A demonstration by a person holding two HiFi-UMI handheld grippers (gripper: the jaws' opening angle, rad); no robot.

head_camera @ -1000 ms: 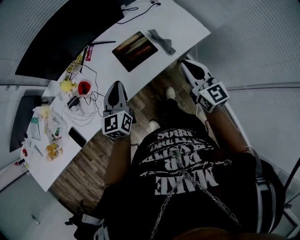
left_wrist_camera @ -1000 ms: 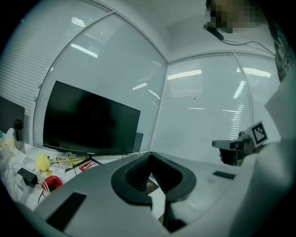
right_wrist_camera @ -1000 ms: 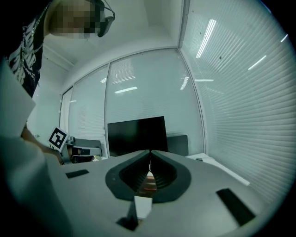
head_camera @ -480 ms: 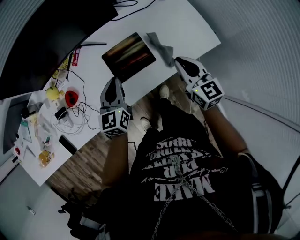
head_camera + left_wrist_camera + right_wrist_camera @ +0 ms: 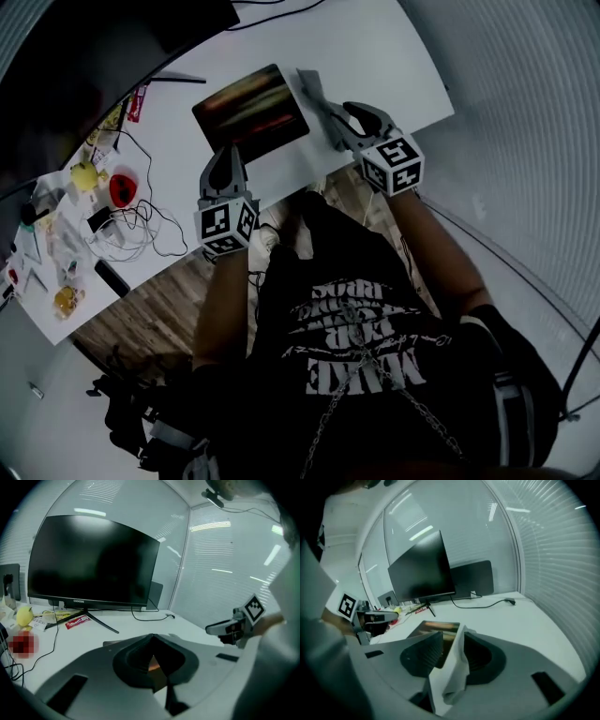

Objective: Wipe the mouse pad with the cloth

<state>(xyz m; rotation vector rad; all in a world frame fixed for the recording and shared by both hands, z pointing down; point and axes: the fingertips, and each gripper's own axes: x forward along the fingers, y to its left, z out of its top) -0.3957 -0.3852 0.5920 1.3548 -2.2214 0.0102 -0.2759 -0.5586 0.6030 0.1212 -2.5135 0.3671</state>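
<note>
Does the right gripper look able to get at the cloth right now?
Probably yes: the right gripper is opening its jaws with the cloth standing between them, beside the mouse pad, and nothing blocks it.

head view looked steeply down from high above mouse pad [image 5: 250, 114] | both gripper views sat low, close beside it, facing monitor [image 5: 93, 564] | all shared it
</note>
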